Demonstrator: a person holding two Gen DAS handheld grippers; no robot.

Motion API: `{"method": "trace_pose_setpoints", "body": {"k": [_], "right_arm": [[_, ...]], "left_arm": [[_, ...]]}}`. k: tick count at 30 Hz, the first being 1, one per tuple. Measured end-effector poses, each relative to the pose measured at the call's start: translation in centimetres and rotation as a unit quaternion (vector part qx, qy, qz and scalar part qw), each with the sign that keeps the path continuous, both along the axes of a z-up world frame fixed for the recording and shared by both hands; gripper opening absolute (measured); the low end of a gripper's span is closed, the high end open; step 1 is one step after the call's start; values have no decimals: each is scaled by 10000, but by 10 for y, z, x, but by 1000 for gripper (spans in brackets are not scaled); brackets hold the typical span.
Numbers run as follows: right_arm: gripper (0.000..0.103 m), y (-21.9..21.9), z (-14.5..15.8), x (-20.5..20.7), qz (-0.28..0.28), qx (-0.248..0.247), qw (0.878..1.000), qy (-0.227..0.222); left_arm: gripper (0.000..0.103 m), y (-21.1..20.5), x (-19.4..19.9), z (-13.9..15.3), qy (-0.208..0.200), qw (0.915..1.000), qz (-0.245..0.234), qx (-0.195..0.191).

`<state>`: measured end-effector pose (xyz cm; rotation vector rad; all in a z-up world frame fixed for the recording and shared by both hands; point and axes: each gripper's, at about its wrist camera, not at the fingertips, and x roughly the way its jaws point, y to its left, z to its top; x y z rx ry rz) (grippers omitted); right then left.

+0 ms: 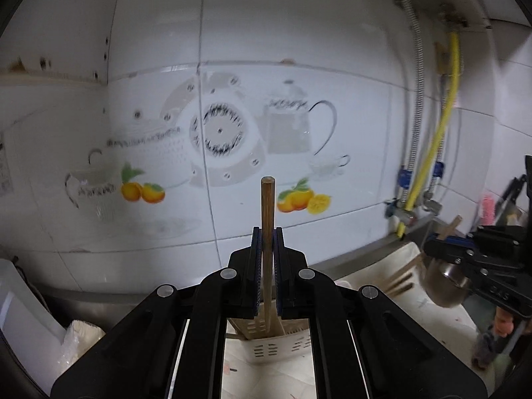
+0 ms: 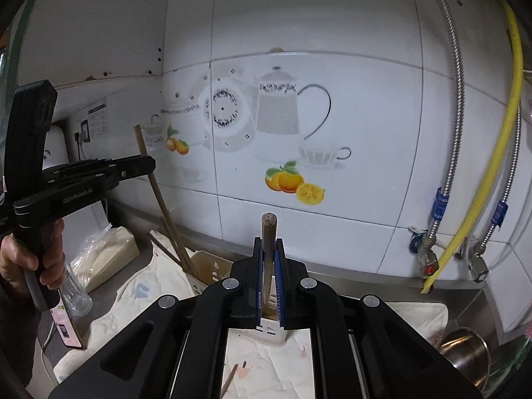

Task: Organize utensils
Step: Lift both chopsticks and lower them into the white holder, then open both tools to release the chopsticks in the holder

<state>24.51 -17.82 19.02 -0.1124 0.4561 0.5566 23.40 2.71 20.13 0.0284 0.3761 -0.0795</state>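
left gripper point(image 1: 267, 232), centre frame, is clamped on a round brown wooden chopstick point(image 1: 267, 206) standing upright above the slotted cream holder point(image 1: 272, 349). right gripper point(image 2: 269, 244) pinches a darker, worn-tipped chopstick point(image 2: 268, 232), also centre frame.

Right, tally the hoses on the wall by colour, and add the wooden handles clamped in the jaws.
Yellow hose: 1
Braided metal hoses: 2
Wooden handles, one in each pair of jaws: 2
Total: 5
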Motion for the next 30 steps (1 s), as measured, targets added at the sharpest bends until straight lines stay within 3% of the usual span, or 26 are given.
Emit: {"method": "trace_pose_setpoints", "body": {"k": [13, 16, 19, 23, 30], "right_arm": [[7, 18, -51, 34, -41, -129, 9984, 557], [7, 18, -58, 39, -62, -66, 9978, 660], [8, 16, -58, 39, -82, -35, 9980, 633], [16, 6, -49, 26, -124, 74, 9987, 480], [28, -10, -53, -26, -100, 158, 9995, 270]], "left_arm": [[6, 27, 33, -65, 806, 9948, 94, -622], [7, 28, 31, -69, 830, 9943, 104, -655], [10, 28, 25, -69, 810, 9944, 110, -676], [18, 28, 7, -65, 698, 9951, 99, -690], [30, 22, -44, -78, 620, 9959, 30, -653]]}}
